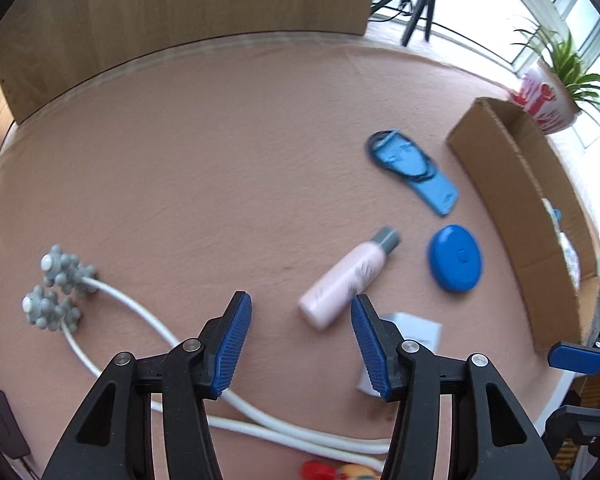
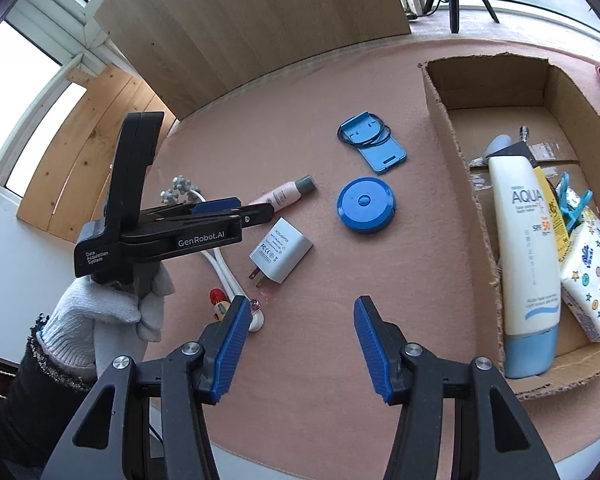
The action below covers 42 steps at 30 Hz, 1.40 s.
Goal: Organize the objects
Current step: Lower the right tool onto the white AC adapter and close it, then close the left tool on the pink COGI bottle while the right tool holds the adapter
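**Both grippers empty, the pink bottle is closest**

The left gripper [image 1: 301,344] is spread wide and holds nothing; the right gripper [image 2: 298,346] is spread wide too, and empty; both hang over the pink table [image 1: 180,160].

The bottle [image 1: 348,278] lies on its side just past the left gripper, grey cap pointing away; it is near the round blue case [image 1: 456,258] but not touching it; the white plug [image 2: 280,255] sits just beside the bottle's bottom end; the flat blue holder [image 2: 374,144] with black bands on it lies farther back; the roller [image 1: 56,286] with its long white handle is off to the left.

The box [image 2: 484,92] stands to the right; a sunscreen tube [image 2: 530,256], a tissue pack [image 2: 590,276] and blue clips [image 2: 576,202] already lie inside.

The bottle looks small, light and hard; its round, smooth side may roll or slip, I think; the best hold is likely across the middle of the body, fingers on both long sides; the cap end looks too thin for a safe pinch. The plug looks boxy and stiff; its flat sides should be easy to squeeze.
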{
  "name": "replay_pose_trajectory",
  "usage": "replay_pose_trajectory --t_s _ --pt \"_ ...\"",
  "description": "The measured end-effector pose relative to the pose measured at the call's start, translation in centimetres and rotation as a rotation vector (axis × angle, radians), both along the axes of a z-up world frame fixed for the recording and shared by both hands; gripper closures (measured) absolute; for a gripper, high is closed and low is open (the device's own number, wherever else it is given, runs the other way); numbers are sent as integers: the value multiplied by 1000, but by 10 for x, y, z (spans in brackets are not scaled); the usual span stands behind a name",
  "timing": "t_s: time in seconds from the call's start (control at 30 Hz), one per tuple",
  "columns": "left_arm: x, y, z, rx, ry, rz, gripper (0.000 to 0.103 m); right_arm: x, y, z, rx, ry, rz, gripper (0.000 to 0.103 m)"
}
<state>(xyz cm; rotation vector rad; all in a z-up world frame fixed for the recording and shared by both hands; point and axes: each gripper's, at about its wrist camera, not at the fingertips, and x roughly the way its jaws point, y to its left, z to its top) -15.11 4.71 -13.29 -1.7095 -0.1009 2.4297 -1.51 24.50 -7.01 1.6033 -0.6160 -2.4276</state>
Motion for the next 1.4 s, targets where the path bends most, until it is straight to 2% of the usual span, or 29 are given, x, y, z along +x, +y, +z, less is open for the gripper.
replay_pose_trajectory --t_s 0.23,0.37,0.5,0.73,0.87,1.03,1.23,1.4 --pt "1 -26 4 60 18 37 49 -36 -36 -20 53 -27 16 53" --pt "4 -36 8 68 25 48 49 -48 -52 -30 100 -53 14 53" --pt "9 -49 15 104 32 75 49 -57 -58 -38 119 -80 -16 53" --pt "8 -55 21 136 43 70 49 -63 -65 -50 186 -108 4 53" --pt "6 -47 19 137 46 50 49 -58 -55 -53 183 -115 -3 64" --pt "0 -22 20 113 58 -19 49 -49 -39 -52 168 -111 -28 68" --pt "-10 14 14 49 60 -110 49 -37 -34 -51 154 -106 -32 69" --pt "-21 28 5 -1 45 -152 51 -29 -32 -50 143 -100 -26 69"
